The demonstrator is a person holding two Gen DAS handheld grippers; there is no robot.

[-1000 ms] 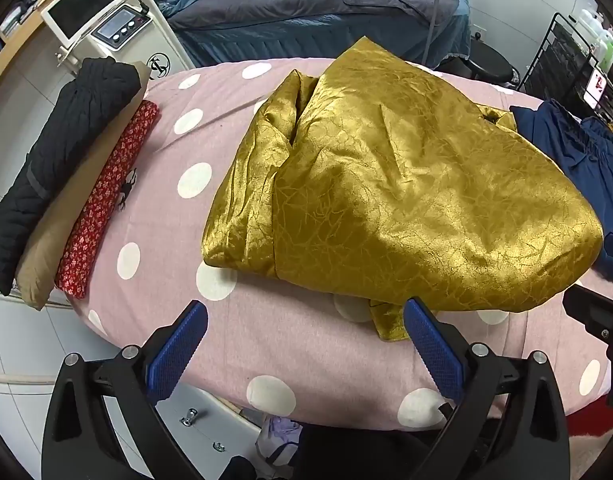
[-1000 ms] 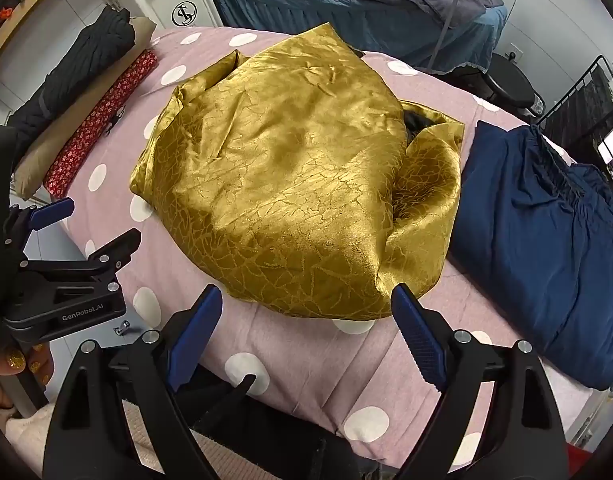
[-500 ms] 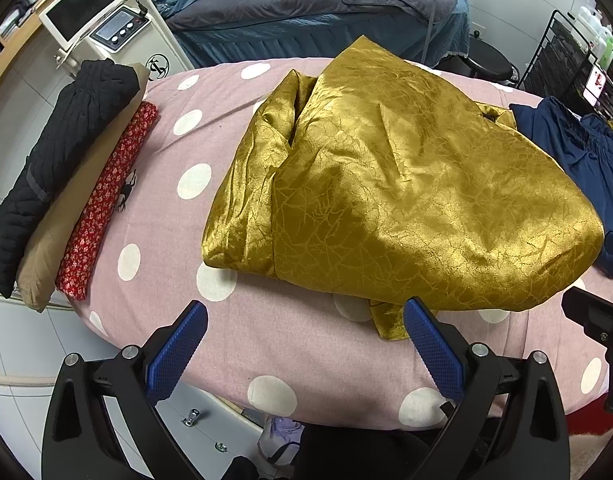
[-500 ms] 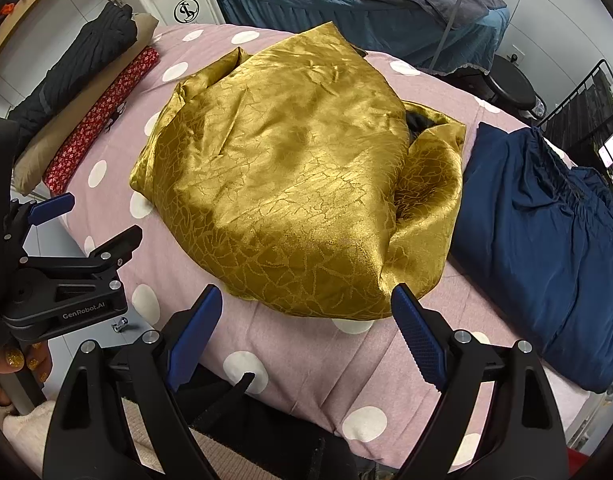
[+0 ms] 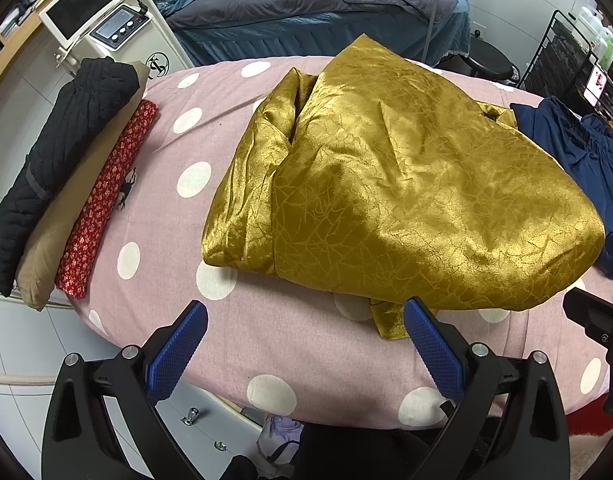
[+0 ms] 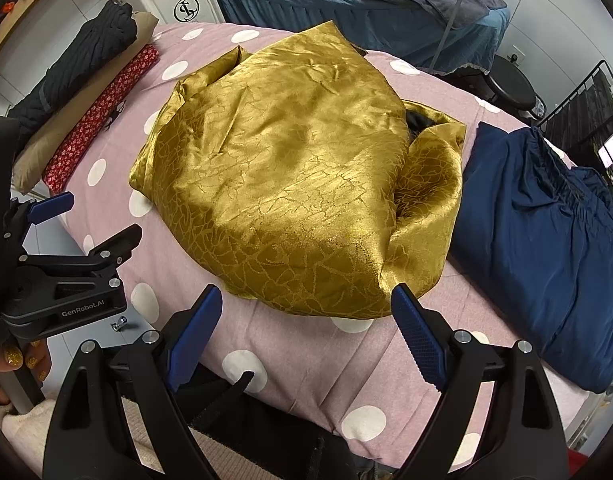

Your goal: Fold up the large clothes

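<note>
A shiny gold garment (image 5: pixel 386 184) (image 6: pixel 290 184) lies in a loosely folded heap on the pink polka-dot table cover (image 5: pixel 154 208) (image 6: pixel 298 356). A small gold corner (image 5: pixel 388 318) pokes out under its near edge. My left gripper (image 5: pixel 306 350) hovers open over the near edge of the cover, just short of the garment, nothing between its blue pads. My right gripper (image 6: pixel 306 336) is open too, at the garment's near edge, and holds nothing. In the right wrist view the left gripper (image 6: pixel 66 240) shows at the left, held by a hand (image 6: pixel 10 364).
Folded dark blue clothing (image 6: pixel 546 240) (image 5: pixel 586 168) lies to the right of the gold garment. A black quilted bundle (image 5: pixel 54 168), a tan roll and a red patterned roll (image 5: pixel 106 196) lie along the cover's left edge. A white machine (image 5: pixel 118 32) and a bed (image 5: pixel 306 4) stand behind.
</note>
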